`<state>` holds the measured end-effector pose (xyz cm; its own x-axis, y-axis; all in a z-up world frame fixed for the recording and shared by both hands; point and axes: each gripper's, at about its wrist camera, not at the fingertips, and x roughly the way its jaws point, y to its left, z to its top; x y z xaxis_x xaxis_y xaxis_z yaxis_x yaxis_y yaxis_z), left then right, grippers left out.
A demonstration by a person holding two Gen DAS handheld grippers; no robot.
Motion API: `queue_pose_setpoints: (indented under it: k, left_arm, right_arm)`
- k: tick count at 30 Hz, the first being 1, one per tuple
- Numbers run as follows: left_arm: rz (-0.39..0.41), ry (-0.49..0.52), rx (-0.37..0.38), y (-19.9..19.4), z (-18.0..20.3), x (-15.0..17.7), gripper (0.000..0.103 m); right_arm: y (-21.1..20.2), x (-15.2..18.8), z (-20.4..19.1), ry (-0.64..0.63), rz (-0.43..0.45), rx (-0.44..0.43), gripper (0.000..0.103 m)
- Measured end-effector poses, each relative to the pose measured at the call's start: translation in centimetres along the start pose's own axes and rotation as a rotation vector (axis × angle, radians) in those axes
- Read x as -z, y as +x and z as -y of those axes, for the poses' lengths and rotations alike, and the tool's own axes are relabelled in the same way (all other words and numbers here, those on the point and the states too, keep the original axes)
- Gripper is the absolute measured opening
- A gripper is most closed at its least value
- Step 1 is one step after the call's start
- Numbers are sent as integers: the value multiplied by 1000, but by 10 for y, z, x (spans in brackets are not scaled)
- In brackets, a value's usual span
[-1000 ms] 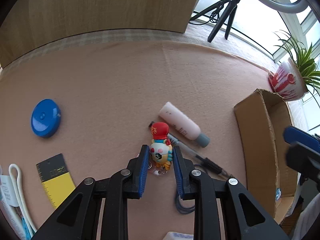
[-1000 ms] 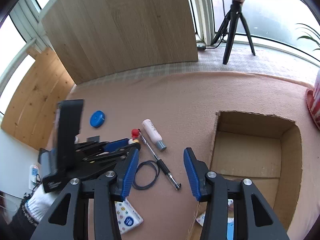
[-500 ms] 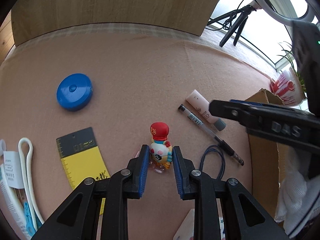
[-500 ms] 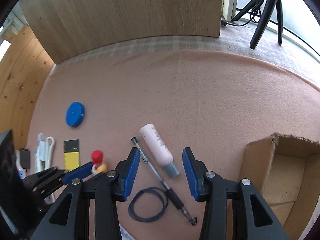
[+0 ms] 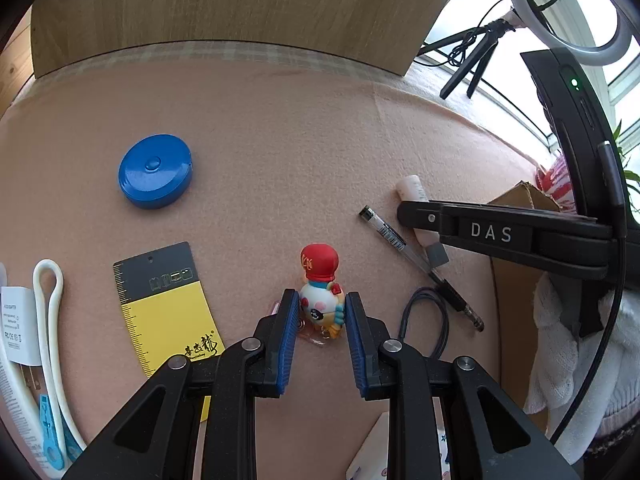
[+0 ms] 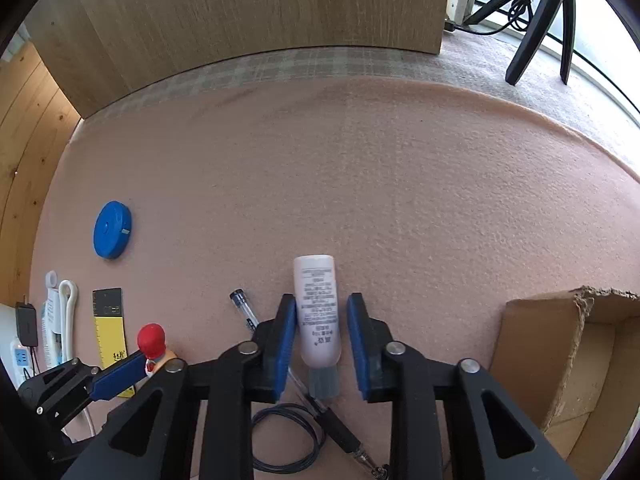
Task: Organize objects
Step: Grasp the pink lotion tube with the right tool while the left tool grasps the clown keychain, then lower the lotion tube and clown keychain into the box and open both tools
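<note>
A small toy figure (image 5: pixel 320 276) with a red hat sits between the blue pads of my left gripper (image 5: pixel 322 312), which is shut on its body just above the pink mat. The right wrist view shows the same toy (image 6: pixel 151 340) at the lower left, held by the left gripper (image 6: pixel 116 376). A white tube (image 6: pixel 318 312) with a grey cap lies on the mat. My right gripper (image 6: pixel 322 320) is open and straddles it, with a gap on each side. Beside the tube lies a pen (image 6: pixel 248 316), and a cardboard box (image 6: pixel 560 360) stands to the right.
A blue round tape measure (image 5: pixel 155 170) and a yellow ruler card (image 5: pixel 164 308) lie to the left. White cables and a charger (image 5: pixel 44 320) are at the far left. A black cord loop (image 5: pixel 424 316) lies by the pen (image 5: pixel 404 244). A wooden board and a tripod stand behind.
My left gripper has carried the toy leftwards, away from the tube and pen. My right gripper has swung from near the box and come down around the white tube.
</note>
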<state>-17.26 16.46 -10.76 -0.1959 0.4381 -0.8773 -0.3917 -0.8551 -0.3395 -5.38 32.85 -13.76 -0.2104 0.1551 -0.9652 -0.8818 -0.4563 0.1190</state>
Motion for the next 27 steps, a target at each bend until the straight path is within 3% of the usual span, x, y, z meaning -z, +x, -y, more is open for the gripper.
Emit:
queue_pose_setpoints:
  k: [7, 20, 27]
  left_arm:
    - [-1, -20, 16, 0, -3, -1, 25]
    - [-5, -51, 40, -11, -7, 1, 25]
    - [28, -27, 68, -32, 7, 0, 25]
  right_arm:
    - [-6, 20, 14, 56, 14, -59, 18]
    - [-63, 58, 44, 150, 115, -196, 18]
    - [-110, 87, 67, 151, 219, -166, 18]
